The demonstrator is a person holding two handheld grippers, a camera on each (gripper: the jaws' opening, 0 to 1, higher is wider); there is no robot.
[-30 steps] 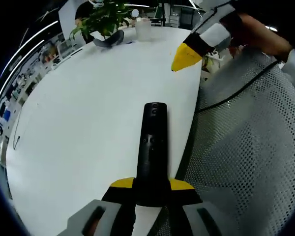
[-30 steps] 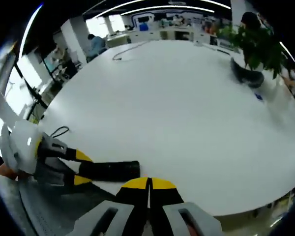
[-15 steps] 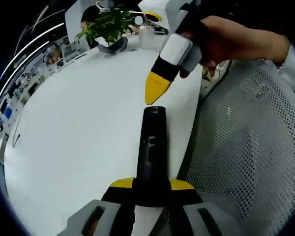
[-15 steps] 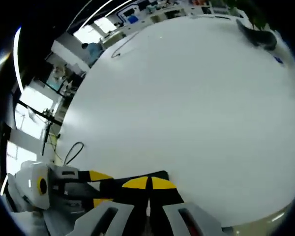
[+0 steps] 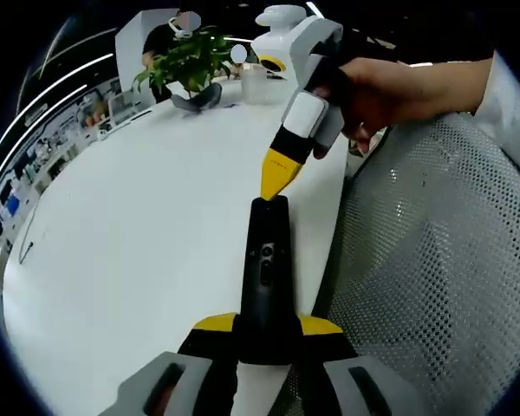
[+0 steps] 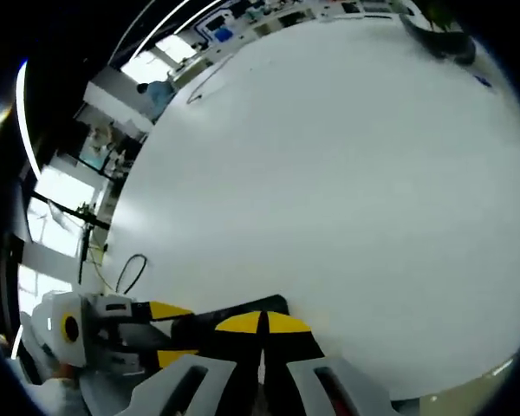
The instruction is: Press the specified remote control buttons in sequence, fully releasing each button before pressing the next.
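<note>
Since the black remote (image 5: 266, 269) is clamped by its near end in the left gripper (image 5: 267, 334), long axis running straight out over the white table (image 5: 139, 243), its far end is met by the closed yellow tip of the right gripper (image 5: 279, 172), and no lettering can be read.

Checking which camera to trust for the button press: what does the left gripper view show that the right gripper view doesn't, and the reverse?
Left gripper view: the remote's button face, the right claw tip at its far end, a hand, a mesh chair.

Right gripper view: the left claw seen from the side, a cable.

Both: remote, white table, potted plant.
</note>
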